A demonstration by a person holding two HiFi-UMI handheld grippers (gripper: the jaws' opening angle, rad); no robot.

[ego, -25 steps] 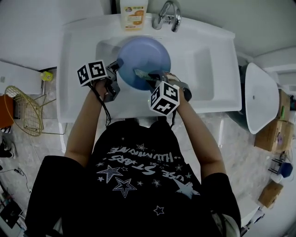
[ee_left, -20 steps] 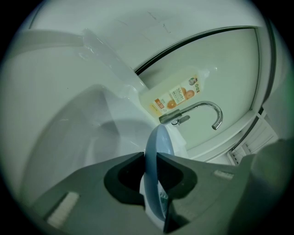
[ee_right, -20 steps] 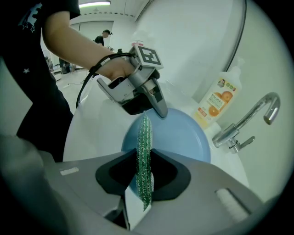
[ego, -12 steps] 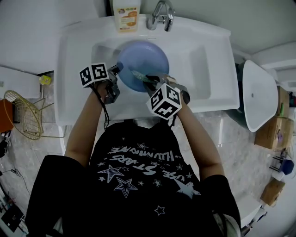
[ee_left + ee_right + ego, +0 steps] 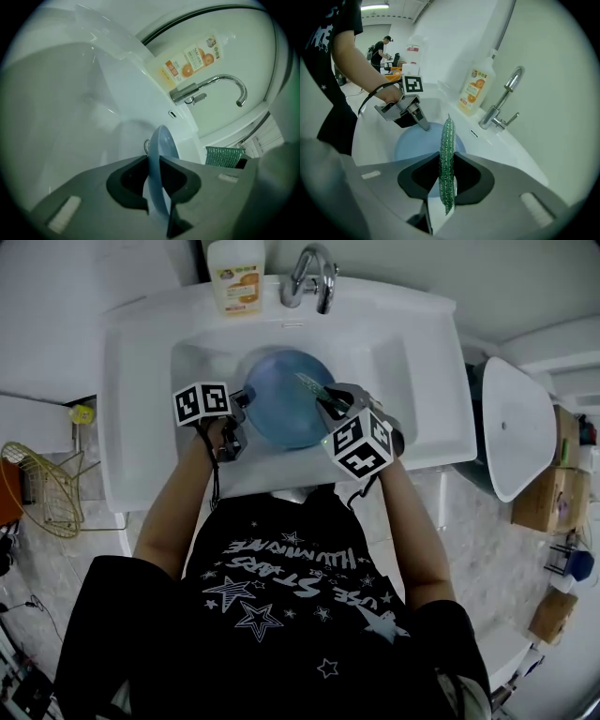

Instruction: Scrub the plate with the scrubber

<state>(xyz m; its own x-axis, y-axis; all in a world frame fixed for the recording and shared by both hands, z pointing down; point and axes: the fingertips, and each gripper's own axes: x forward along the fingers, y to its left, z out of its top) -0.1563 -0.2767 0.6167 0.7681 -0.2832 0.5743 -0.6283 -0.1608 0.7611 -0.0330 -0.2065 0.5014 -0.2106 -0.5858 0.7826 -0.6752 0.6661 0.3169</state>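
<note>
Left gripper: jaws closed on the rim of the blue plate. The plate runs edge-on between them, with no gap on either side.

Right gripper: jaws pinch the green scrubber. The pad stands edge-on between them, and its upper end sticks out past the jaw tips.

Plate position: inside the sink, near the middle of the basin, in front of the faucet. The left gripper holds it at its left rim. Its concave face is open to the head view.

Scrubber position: its free end lies over the plate's right rim, on the faucet side. The right gripper view shows the pad above the blue surface. Contact between pad and plate cannot be told.

The two grippers face each other across the plate. Their marker cubes sit over the front edge of the sink, left cube and right cube.

Surroundings: an orange-labelled soap bottle stands on the sink's back edge, just left of the faucet. A wire basket sits on the floor, well left of the sink.
</note>
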